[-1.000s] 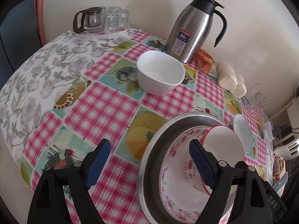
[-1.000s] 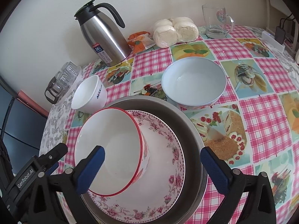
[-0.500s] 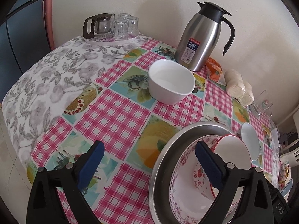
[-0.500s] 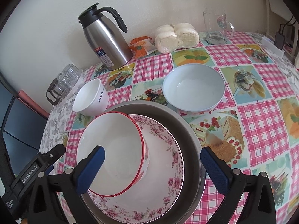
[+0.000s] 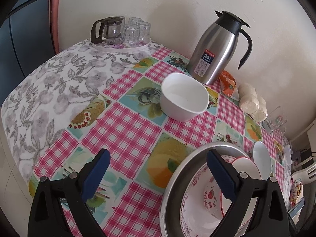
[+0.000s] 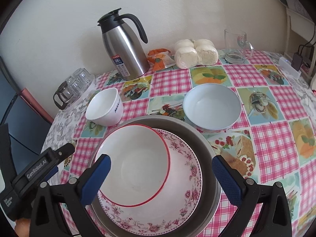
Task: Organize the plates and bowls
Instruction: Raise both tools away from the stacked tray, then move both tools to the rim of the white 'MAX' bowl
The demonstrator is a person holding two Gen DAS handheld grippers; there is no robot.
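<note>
Now that the left gripper (image 5: 156, 169) has just been opening its jaws to about as wide as they go, w/ nothing between them but checked cloth, I read the red-rimmed bowl (image 6: 136, 165) as placed and let go: it sits tilted inside the floral plate (image 6: 177, 207), which lies in the steel basin (image 6: 205, 154) near the front edge of the bench (image 6: 276, 138). Compared w/ a sec ago the left view has pulled back and swung left, so the basin now fills only its lower right corner and more of the grey-flowered cloth at the left edge shows. The right gripper (image 6: 161, 172) hangs over the stack, jaws spread wide and holding nothing; its view has lifted a little since a sec ago, w/ more of the bench's back edge showing. Nested so far: plate + one bowl. Left to do, I'd say: the white bowl (image 5: 184, 96) standing just in front of the steel thermos (image 5: 215, 49) toward the back edge, and the pale blue bowl (image 6: 212, 106) just beyond the basin's far rim. The left jaws point roughly at the white bowl, so prob. that's next. The tilt of the red-rimmed bowl could make later bowls seat crooked.
</note>
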